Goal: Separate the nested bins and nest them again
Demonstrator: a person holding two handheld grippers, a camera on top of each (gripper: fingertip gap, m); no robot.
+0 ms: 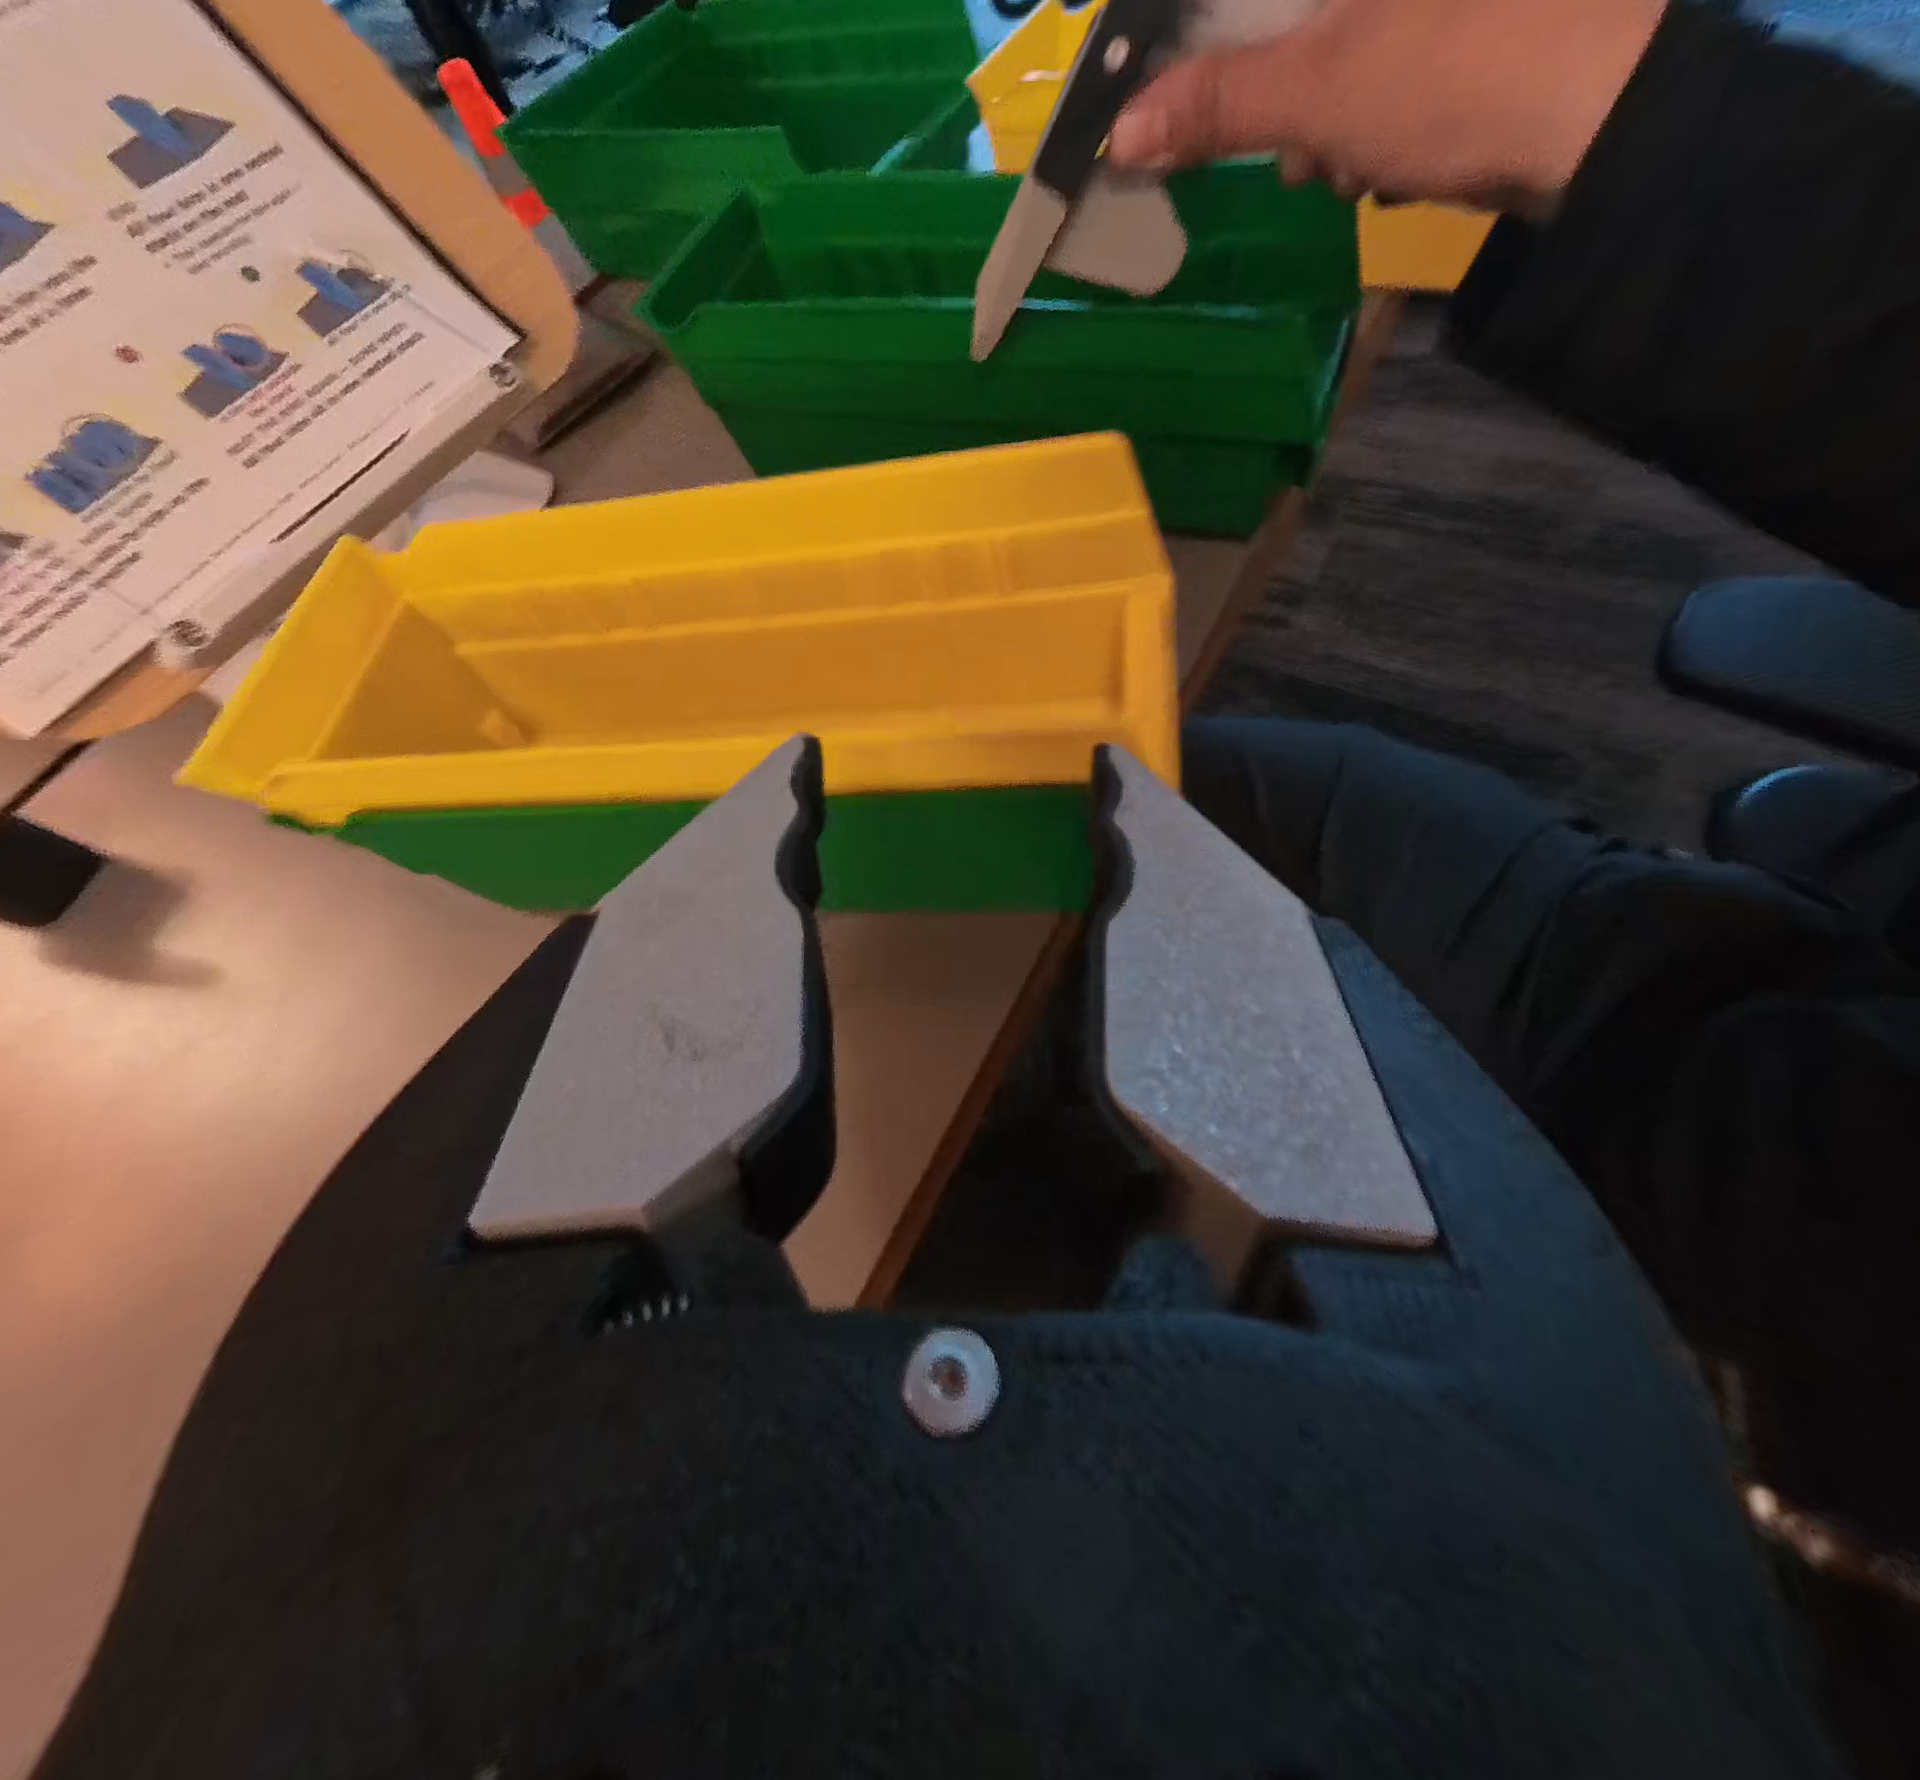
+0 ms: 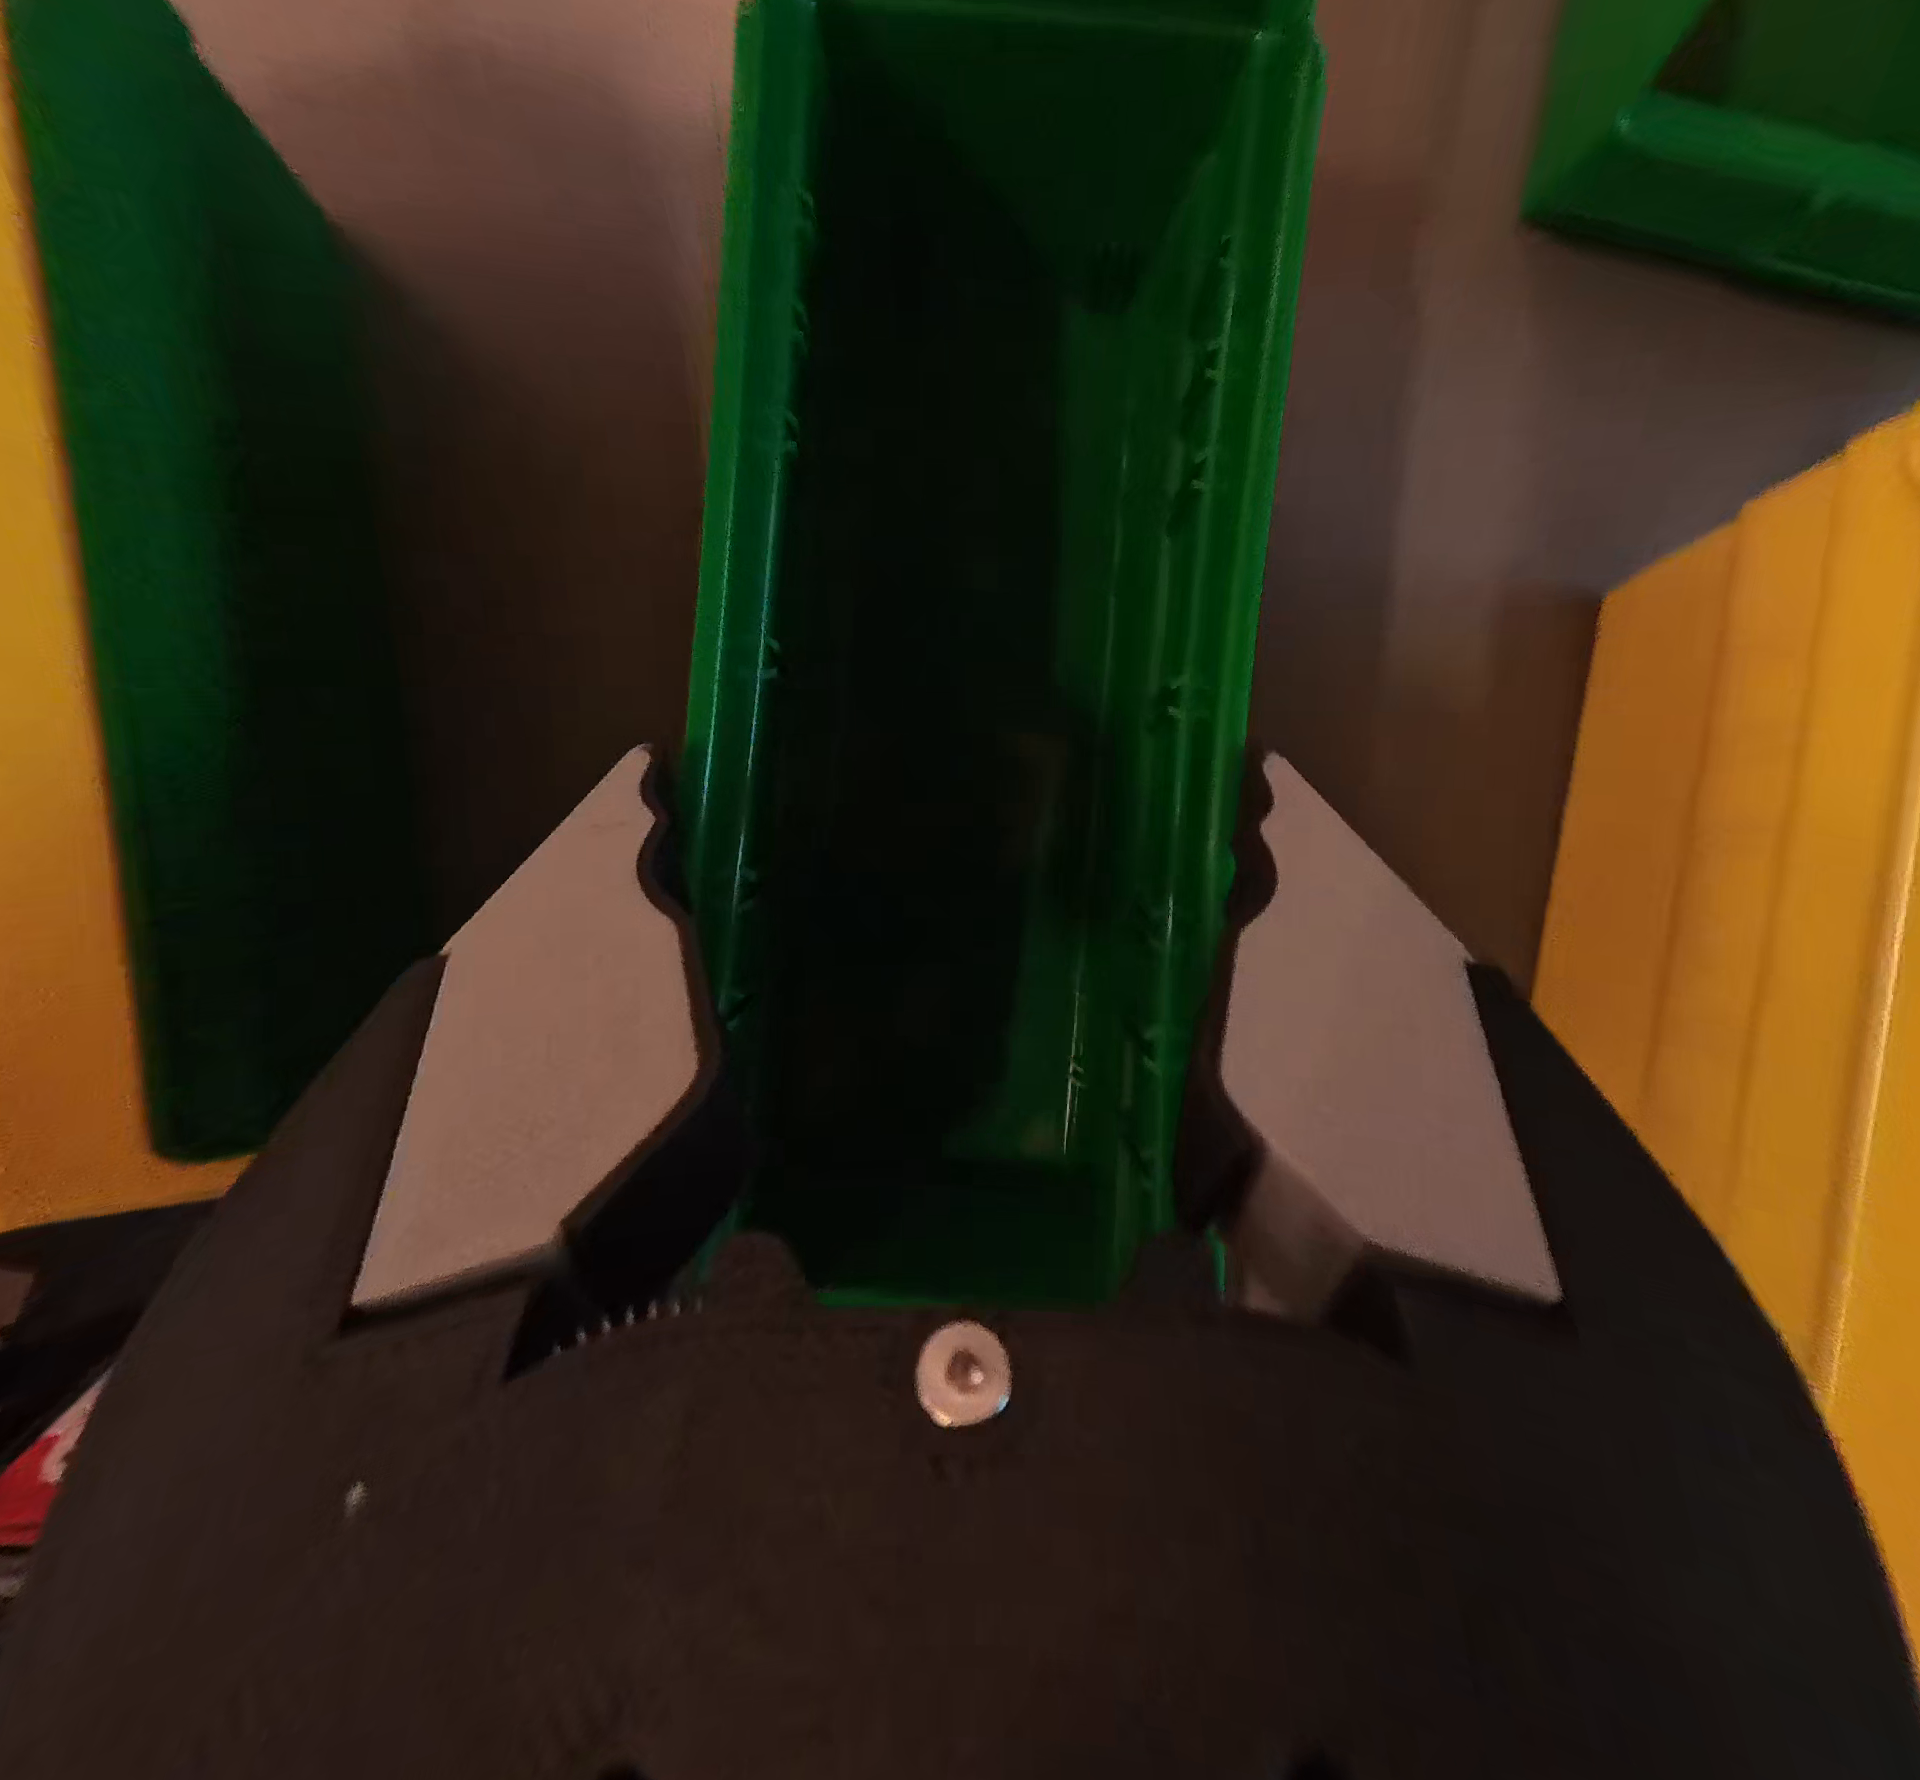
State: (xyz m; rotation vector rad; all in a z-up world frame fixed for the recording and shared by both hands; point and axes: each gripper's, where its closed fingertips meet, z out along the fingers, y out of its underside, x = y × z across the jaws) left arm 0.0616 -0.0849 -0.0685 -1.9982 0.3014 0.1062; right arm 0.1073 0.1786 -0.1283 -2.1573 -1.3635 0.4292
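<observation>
My left gripper (image 1: 954, 754) is open and empty. Its tips are just in front of a yellow bin (image 1: 727, 587) nested in a green bin (image 1: 935, 852) at the table's near edge. My right gripper (image 2: 958, 759) is shut on the outer side walls of a green bin (image 2: 987, 380), and I look down into it. In the left wrist view a hand holds that gripper (image 1: 1060, 307) over the held green bin (image 1: 883, 224). This bin sits raised in a stack of green bins (image 1: 935, 380) mid-table.
Another green bin (image 1: 727, 89) and a yellow bin (image 1: 1423, 244) stand farther back. A board with an instruction sheet (image 1: 208, 276) stands at the left, an orange cone (image 1: 478, 120) behind it. The table edge (image 1: 987, 1055) runs under my left gripper. Chair armrests (image 1: 1797, 660) are at the right.
</observation>
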